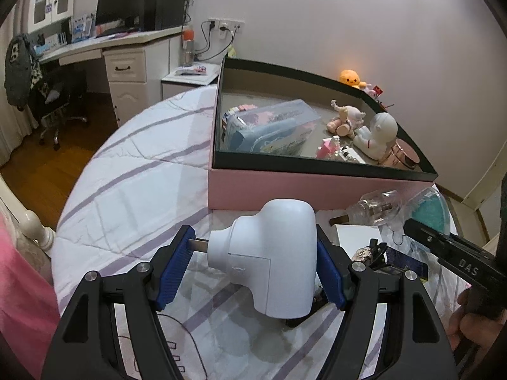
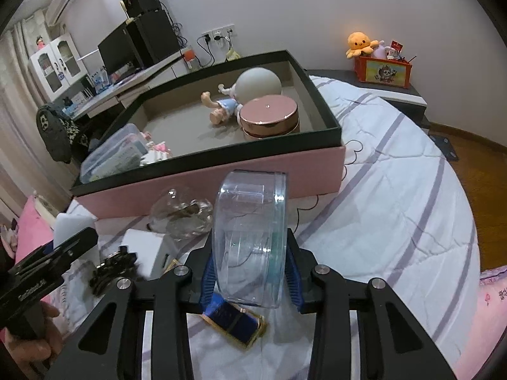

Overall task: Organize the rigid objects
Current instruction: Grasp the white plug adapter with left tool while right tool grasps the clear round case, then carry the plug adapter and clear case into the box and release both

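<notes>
My left gripper (image 1: pixel 253 272) is shut on a white plug-shaped device (image 1: pixel 269 259) and holds it above the bed, in front of the pink box (image 1: pixel 285 186). My right gripper (image 2: pixel 250 272) is shut on a clear round plastic container (image 2: pixel 250 240), held on edge. The pink box (image 2: pixel 221 177) with a dark rim holds an astronaut figure (image 1: pixel 378 134), a doll (image 2: pixel 221 107), a rose-gold jar (image 2: pixel 269 117) and a clear case (image 1: pixel 269 126). On the bed lie a clear glass bottle (image 2: pixel 180 218), a white block (image 2: pixel 145 247), a black clip (image 2: pixel 111 267) and a blue-and-gold box (image 2: pixel 234 321).
The bed has a white quilt with purple stripes (image 1: pixel 133 190). A desk with a monitor (image 1: pixel 120 3) and a chair (image 1: pixel 50 95) stand at the far left. A nightstand carries an orange plush octopus (image 2: pixel 361 44) and a red box (image 2: pixel 385 71).
</notes>
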Demonstrator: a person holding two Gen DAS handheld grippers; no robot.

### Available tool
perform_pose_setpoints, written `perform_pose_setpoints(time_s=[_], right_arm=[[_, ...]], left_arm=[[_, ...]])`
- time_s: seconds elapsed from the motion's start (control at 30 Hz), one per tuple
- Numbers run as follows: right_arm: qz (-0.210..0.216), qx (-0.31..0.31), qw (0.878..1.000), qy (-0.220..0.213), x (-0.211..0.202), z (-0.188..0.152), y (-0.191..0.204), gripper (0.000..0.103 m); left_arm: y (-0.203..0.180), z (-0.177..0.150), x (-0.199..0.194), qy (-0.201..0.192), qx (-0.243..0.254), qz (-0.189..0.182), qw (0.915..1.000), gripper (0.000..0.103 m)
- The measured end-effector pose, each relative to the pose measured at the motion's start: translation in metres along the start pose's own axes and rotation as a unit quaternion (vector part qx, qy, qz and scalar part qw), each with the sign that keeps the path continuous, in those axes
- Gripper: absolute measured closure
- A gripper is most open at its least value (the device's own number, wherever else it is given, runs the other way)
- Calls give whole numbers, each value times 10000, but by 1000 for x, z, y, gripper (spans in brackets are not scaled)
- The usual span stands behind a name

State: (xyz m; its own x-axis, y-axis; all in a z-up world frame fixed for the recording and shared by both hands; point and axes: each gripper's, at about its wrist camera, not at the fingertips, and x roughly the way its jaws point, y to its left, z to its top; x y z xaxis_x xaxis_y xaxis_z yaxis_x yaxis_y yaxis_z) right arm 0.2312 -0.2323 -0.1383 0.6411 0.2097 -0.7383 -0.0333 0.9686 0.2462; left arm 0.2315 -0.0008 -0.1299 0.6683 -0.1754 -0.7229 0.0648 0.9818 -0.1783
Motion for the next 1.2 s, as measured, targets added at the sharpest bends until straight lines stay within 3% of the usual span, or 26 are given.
perform_pose_setpoints(time_s=[0.6, 0.93, 1.2], right_arm=[[278, -268, 9984, -406, -43, 10, 24, 65], [341, -710, 9928, -899, -52, 75, 46, 65], [347, -915, 9919, -807, -15, 132, 55, 65]], left_arm=[[-4, 14, -43, -416, 167, -13, 9990, 29], [-23, 88, -55, -1051, 441, -114, 9934, 29], [-35, 147, -18, -1106, 500, -158, 9925, 29]])
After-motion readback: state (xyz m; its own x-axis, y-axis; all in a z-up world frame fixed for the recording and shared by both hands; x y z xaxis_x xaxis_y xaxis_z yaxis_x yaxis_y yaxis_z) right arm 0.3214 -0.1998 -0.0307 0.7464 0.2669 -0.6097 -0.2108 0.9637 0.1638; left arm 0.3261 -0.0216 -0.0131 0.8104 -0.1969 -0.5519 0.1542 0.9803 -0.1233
